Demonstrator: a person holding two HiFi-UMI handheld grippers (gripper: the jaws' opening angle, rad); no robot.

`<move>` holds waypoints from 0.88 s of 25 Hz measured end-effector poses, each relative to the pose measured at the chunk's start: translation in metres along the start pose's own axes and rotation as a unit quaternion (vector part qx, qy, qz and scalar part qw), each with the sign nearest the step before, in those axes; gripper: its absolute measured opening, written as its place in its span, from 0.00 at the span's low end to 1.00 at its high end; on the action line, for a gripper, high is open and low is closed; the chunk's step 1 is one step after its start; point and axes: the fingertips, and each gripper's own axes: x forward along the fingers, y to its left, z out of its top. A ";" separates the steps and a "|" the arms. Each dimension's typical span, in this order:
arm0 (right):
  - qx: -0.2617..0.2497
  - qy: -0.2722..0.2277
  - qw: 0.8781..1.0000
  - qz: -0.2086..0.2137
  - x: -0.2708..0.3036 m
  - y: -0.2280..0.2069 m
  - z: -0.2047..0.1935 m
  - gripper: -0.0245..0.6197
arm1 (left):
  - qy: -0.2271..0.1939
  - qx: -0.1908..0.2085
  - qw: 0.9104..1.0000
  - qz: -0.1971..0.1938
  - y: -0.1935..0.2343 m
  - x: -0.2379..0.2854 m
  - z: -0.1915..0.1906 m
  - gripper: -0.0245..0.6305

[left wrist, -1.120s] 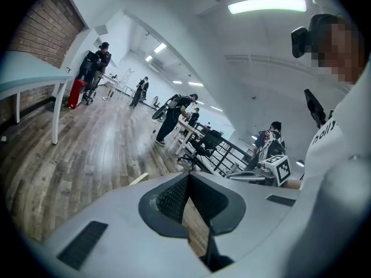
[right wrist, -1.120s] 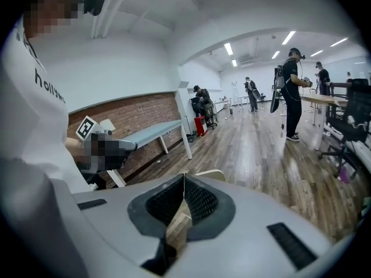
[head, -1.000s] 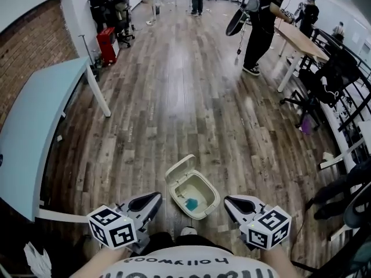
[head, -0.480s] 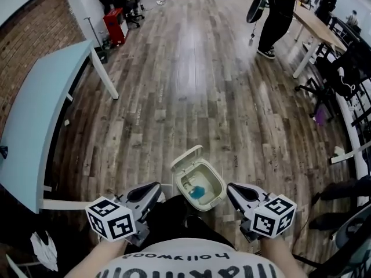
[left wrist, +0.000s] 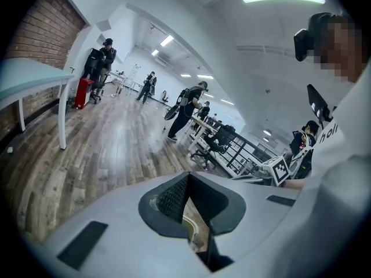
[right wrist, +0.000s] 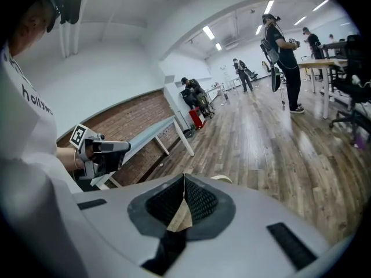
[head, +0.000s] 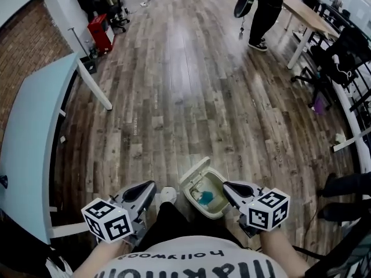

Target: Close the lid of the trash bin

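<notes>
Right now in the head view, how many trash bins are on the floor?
1. The trash bin stands just beside the right gripper, its lid open. Others may be out of frame.

Left gripper [left wrist: 186, 177], seen along its own grey body: the two dark ribbed fingers [left wrist: 169, 198] meet at their tips with nothing between them, and the narrow slit below them shows wood floor [left wrist: 104, 138]. At left, a pale-blue bench [left wrist: 29, 77] stands before a brick wall [left wrist: 43, 33]. At centre a person with a backpack [left wrist: 184, 110] stands on the floor, and at right is the wearer's white shirt [left wrist: 348, 172].
</notes>
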 end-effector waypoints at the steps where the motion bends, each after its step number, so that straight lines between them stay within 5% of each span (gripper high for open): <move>1: 0.004 0.006 1.000 0.003 0.012 0.002 0.001 0.05 | 0.004 0.001 1.000 0.001 0.009 0.001 0.003 0.05; 9: -0.010 0.074 0.997 0.028 0.119 0.013 -0.001 0.05 | 0.018 -0.032 0.999 0.014 0.077 -0.004 0.017 0.05; 18: -0.043 0.191 0.981 -0.018 0.199 -0.015 -0.046 0.05 | 0.057 -0.027 0.998 0.022 0.111 -0.011 0.013 0.05; 22: 0.007 0.179 0.984 -0.022 0.195 -0.021 -0.064 0.05 | 0.074 -0.025 0.997 0.012 0.108 -0.008 0.009 0.05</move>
